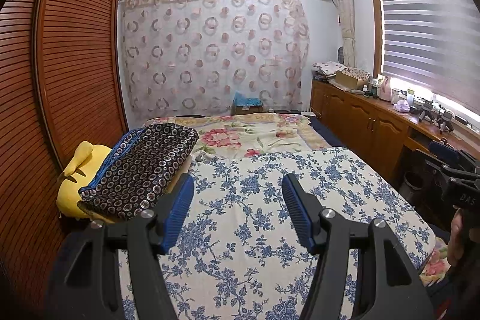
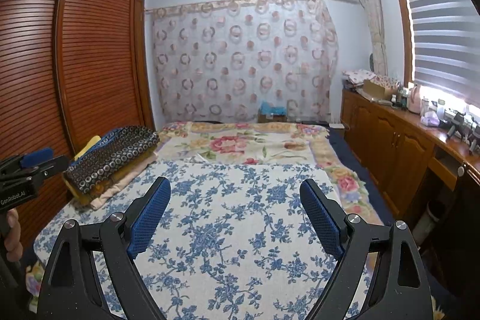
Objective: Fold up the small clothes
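My left gripper (image 1: 237, 179) is open, with nothing between its blue pads (image 1: 180, 206). It hovers over a white cloth with blue flowers (image 1: 255, 215) spread flat on the bed. Left of it lies a stack of folded clothes topped by a dark piece with a ring pattern (image 1: 141, 164). My right gripper (image 2: 234, 183) is open wider and also empty, above the same blue-flowered cloth (image 2: 234, 230). In the right wrist view the folded stack (image 2: 111, 158) lies at the left, with the left gripper (image 2: 51, 162) at the left edge. The right gripper (image 1: 441, 158) shows at the left wrist view's right edge.
A yellow plush toy (image 1: 78, 170) sits behind the stack against the slatted wooden wardrobe (image 1: 75, 65). A pink-flowered bedspread (image 1: 249, 134) covers the far half of the bed. Along the right runs a wooden cabinet (image 1: 360, 122) with bottles and boxes under the window.
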### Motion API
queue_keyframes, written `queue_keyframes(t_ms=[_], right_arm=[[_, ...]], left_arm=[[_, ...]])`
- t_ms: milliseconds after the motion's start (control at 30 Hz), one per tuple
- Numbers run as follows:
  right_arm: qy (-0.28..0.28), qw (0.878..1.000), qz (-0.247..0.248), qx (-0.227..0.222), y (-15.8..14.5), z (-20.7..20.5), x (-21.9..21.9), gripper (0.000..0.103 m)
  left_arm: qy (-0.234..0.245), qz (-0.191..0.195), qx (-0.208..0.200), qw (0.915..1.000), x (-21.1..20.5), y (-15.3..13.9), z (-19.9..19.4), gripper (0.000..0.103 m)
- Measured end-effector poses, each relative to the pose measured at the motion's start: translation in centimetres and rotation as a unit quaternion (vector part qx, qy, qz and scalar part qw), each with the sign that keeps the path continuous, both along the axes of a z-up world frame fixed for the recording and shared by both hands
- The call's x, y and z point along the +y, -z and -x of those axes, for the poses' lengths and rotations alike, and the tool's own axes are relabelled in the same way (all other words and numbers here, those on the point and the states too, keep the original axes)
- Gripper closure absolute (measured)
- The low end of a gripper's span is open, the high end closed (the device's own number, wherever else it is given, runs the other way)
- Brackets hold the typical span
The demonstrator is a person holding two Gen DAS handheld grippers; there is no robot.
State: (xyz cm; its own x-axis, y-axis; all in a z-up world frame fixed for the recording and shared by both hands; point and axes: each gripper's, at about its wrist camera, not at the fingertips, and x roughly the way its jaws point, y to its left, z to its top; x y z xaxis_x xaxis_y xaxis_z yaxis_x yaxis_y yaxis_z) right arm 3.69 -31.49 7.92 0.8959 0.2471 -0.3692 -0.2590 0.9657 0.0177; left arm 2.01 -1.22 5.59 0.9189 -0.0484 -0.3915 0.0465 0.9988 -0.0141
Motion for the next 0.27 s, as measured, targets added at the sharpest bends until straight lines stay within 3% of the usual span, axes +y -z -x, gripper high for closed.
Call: queue_keyframes(t_ms=[267], right_arm=[[0.000,1.000,0.000,-0.001,-0.14,0.01,0.09,0.013]], left_arm=[[-0.001,0.001,-0.002,1.0000,-0.32,-0.31,0.18,0.041]])
